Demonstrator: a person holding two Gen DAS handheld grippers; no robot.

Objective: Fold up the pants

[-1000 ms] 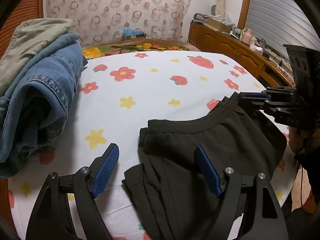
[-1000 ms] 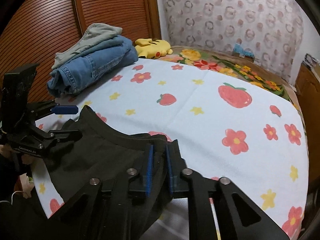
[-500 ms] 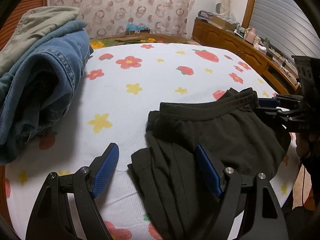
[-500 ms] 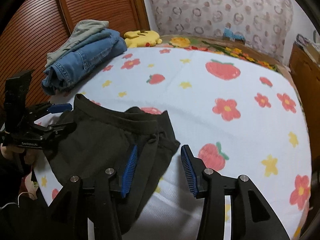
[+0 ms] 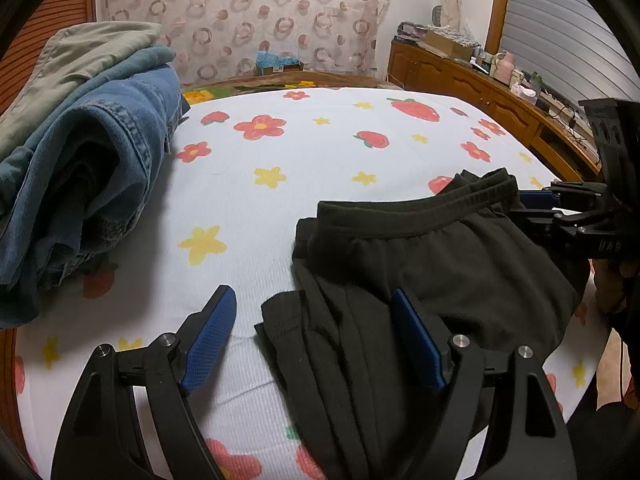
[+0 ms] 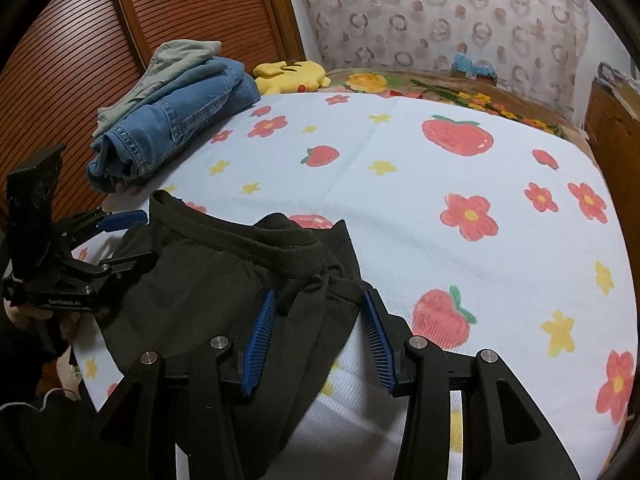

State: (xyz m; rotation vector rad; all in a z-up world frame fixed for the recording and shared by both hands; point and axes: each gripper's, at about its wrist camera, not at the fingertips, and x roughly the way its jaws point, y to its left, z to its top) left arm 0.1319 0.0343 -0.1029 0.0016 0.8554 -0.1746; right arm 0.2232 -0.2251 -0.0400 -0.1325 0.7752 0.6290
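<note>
The right gripper [image 6: 316,340] is spread, nothing pinched, over the waistband corner of the black pants [image 6: 224,280]. The left gripper [image 5: 316,340] is released above their opposite folded edge. The pants are laid crosswise between both, at the bed's [image 6: 400,184] near edge.

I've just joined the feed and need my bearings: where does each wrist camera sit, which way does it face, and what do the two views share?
Left wrist: behind the open left gripper, angled down across the bed toward the cabinets; the right gripper and hand show at the right edge.
Right wrist: behind the open right gripper, angled down toward the slatted doors; the left gripper shows at the left edge.
Shared: black pants under both grippers, the folded clothes pile, the flowered sheet and the ring-patterned curtain.
</note>
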